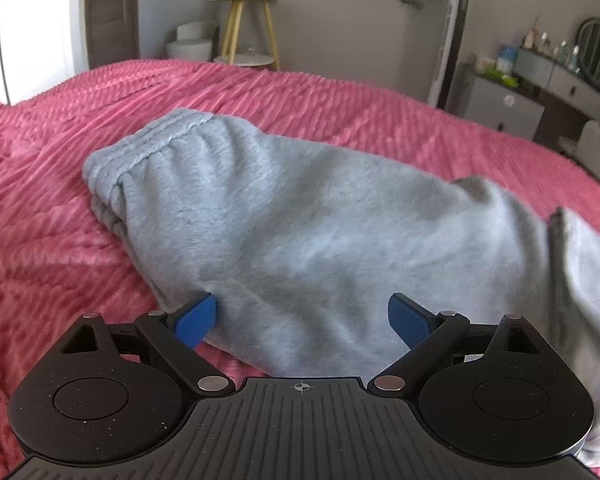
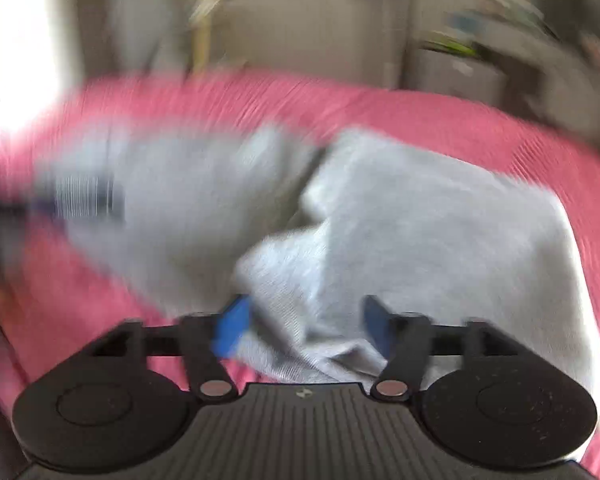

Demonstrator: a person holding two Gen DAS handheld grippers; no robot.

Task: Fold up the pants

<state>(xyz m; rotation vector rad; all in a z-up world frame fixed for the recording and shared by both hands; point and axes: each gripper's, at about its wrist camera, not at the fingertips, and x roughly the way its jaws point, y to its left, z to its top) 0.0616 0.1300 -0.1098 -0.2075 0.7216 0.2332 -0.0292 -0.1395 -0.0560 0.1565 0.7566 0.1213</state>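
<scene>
Grey sweatpants (image 1: 284, 216) lie on a pink bedspread (image 1: 60, 184), waistband at the far left, legs running right. My left gripper (image 1: 302, 320) is open, its blue fingertips (image 1: 196, 318) straddling the near edge of the fabric without pinching it. In the blurred right wrist view the same pants (image 2: 420, 232) lie bunched, with a fold rising in front of my right gripper (image 2: 306, 328). Its jaws stand open around a loose bunch of grey cloth. The left gripper shows as a dark blur at the far left (image 2: 84, 196).
The pink bedspread (image 2: 480, 120) covers the whole bed. Beyond it stand a wooden side table (image 1: 248, 28), a door (image 1: 110, 8) and a dresser with bottles (image 1: 540, 76) at the right.
</scene>
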